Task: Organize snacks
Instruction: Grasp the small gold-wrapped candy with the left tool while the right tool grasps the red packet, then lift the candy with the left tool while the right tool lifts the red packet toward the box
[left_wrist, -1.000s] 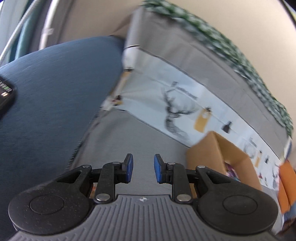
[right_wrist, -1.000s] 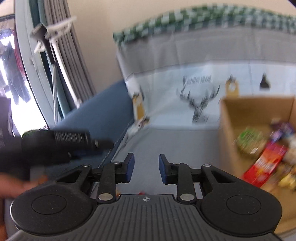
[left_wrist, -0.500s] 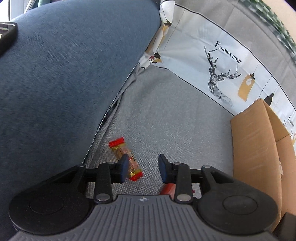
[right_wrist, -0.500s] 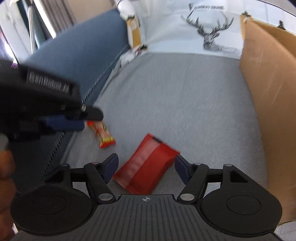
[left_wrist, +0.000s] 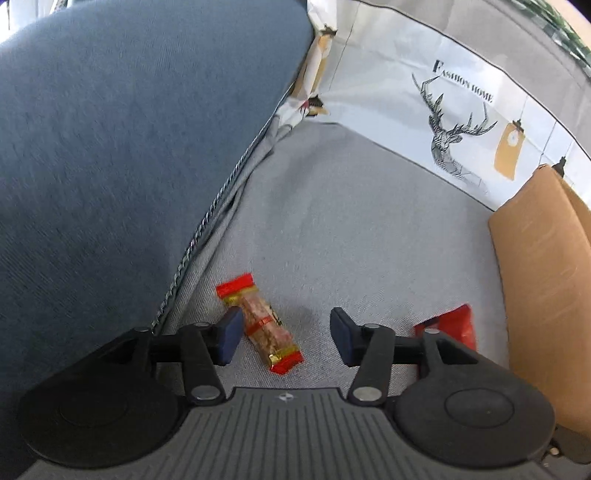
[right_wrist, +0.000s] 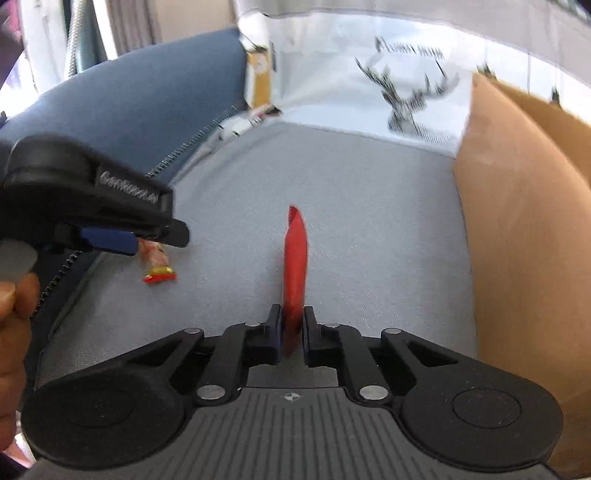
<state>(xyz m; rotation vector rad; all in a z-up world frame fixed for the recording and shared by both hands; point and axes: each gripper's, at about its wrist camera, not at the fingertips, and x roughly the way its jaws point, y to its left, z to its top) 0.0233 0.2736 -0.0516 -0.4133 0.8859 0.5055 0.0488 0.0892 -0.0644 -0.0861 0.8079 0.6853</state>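
Left tool (left_wrist: 282, 334) is standing wide open astride the small candy bar (left_wrist: 258, 321), which is lying on the sofa seat (left_wrist: 351, 221) nearer the left finger (left_wrist: 229, 334), long axis running roughly along the fingers; right tool (right_wrist: 293, 334) is gripping the red packet (right_wrist: 294, 266) edge-on, cardboard box (right_wrist: 517, 240) to its right; only the right view is showing that grip.

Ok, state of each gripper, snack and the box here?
Left gripper: open, straddling the candy bar.
Right gripper: shut on red packet.
Candy bar: flat on the cushion.
Red packet: pinched edge-up.
Box: upright at right, contents hidden.
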